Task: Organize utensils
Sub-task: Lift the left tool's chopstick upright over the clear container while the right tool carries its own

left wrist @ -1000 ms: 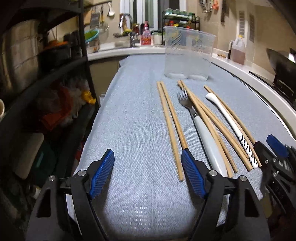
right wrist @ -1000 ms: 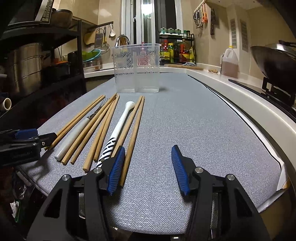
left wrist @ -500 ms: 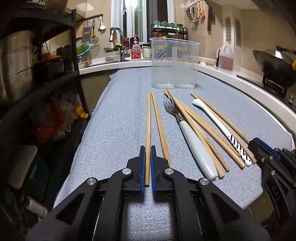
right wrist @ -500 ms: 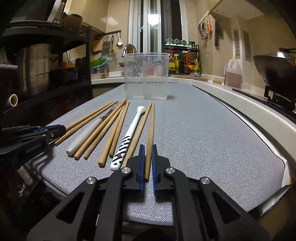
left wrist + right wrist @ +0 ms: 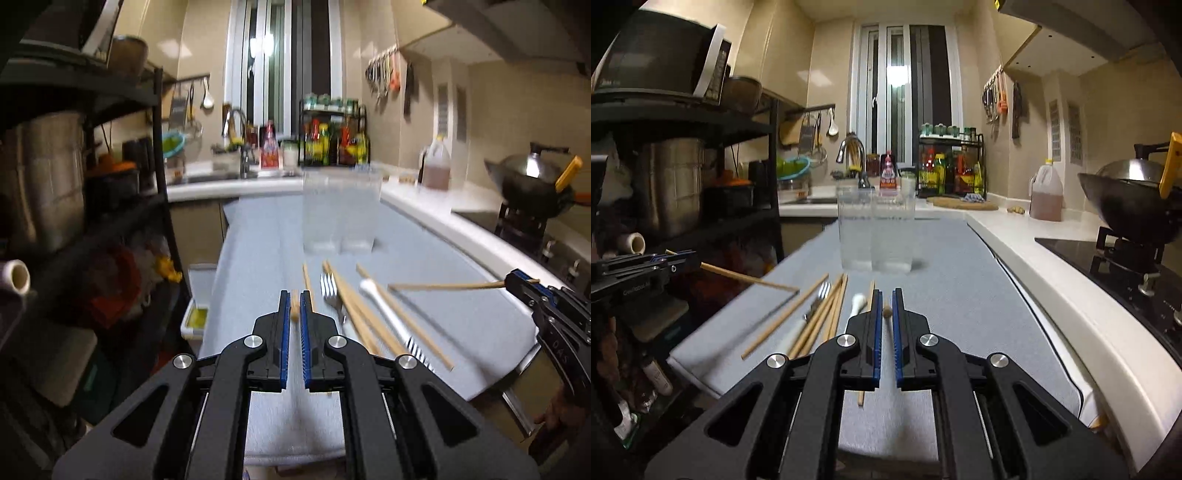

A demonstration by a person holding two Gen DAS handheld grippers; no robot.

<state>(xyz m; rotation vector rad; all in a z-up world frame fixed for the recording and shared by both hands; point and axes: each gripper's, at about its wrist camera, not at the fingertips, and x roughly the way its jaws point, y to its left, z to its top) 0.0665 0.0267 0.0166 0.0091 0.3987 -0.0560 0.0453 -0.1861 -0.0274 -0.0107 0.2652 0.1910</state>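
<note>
While the left wrist view looks down the grey-covered table point(image 5: 258, 240), the left hand-held gripper point(image 5: 294, 314) has its blue pads point(image 5: 283, 332) pinched onto one wooden chopstick point(image 5: 295, 308), whose end shows between them, raised above the cloth. Beyond it lie a single chopstick point(image 5: 306, 280), a fork point(image 5: 329, 291), a loose bundle of chopsticks point(image 5: 354, 314) and a white spoon point(image 5: 384, 314), all short of the clear plastic container point(image 5: 340, 214) standing farther back. At the right edge, the right hand-held gripper point(image 5: 517, 284) carries a chopstick point(image 5: 443, 285) level over the table. From the right wrist view, that gripper's own pads point(image 5: 874, 332) are closed on this chopstick point(image 5: 886, 313), seen end-on, with the container point(image 5: 875, 232) straight ahead. On the left, the other gripper point(image 5: 683, 258) holds its chopstick point(image 5: 746, 277) in the air, slanting over the utensils lying on the table point(image 5: 960, 277).
</note>
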